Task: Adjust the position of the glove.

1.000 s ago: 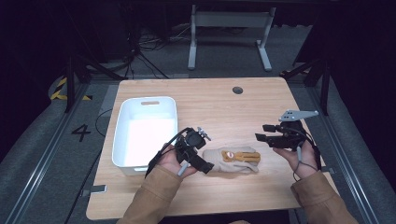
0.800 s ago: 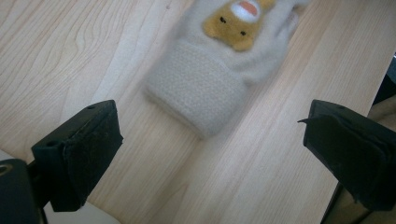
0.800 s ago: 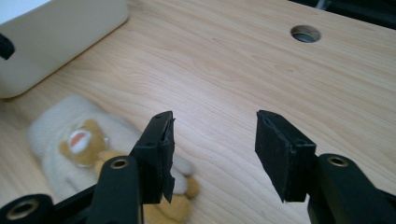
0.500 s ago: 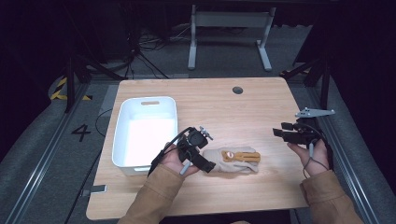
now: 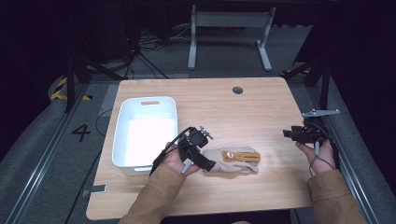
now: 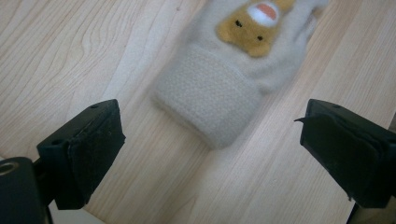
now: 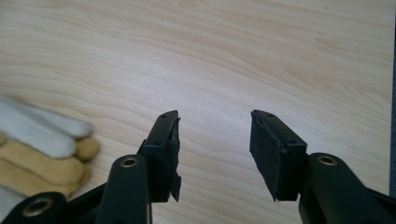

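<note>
A beige glove (image 5: 233, 160) (a bear face is stitched on its back) is laid flat on the desk (image 5: 261, 107), just right of the white bin (image 5: 146, 130). The left hand-held gripper (image 5: 208, 164) is held wide at its cuff, nothing gripped. The right hand-held gripper (image 5: 287, 134) is kept well apart near the desk's right edge, its jaws just closing somewhat, nothing between them

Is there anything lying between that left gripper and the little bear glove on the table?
No, nothing visible. The left gripper has its jaws wide open right at the cuff of the glove, with only bare table between them.
</note>
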`<state>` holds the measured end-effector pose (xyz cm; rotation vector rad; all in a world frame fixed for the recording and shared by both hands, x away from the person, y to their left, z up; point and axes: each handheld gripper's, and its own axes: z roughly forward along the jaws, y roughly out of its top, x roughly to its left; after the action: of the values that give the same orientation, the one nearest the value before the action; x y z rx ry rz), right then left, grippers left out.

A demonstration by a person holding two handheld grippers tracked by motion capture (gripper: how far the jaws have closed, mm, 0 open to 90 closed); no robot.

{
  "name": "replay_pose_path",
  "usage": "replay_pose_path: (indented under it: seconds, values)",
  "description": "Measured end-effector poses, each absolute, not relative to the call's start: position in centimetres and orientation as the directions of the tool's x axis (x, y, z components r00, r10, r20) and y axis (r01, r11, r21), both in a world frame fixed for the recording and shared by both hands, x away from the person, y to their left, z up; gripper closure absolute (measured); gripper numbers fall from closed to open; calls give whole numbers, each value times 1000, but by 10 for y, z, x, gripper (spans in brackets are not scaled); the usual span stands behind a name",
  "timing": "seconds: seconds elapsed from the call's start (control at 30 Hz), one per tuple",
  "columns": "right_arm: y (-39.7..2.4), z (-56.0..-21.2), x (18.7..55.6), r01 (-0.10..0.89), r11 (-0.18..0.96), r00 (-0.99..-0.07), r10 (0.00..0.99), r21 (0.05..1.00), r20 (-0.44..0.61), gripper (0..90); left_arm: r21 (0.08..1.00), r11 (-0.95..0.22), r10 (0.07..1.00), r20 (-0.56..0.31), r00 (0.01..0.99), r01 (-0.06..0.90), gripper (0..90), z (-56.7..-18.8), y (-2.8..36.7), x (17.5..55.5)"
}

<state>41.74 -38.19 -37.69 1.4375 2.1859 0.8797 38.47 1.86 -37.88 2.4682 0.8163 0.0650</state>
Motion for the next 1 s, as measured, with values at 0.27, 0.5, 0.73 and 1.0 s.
replay_pose_path:
  seconds: [0.27, 0.5, 0.73, 1.0]
  values:
    - [-391, -389, 423, 737, 270, -373, 927, 620, 39, 530, 517, -671, 562, -113, 819, 531, 63, -379, 17, 386]
    - [-394, -389, 418, 741, 259, -369, 928, 619, 53, 526, 546, -680, 529, -96, 843, 489, 55, -378, 12, 386]
    - [-398, -389, 413, 741, 249, -367, 928, 624, 65, 526, 565, -685, 502, -91, 860, 460, 41, -380, 5, 388]
    - [-400, -388, 408, 727, 259, -388, 919, 636, 68, 523, 608, -709, 404, -65, 913, 357, 0, -381, -2, 388]
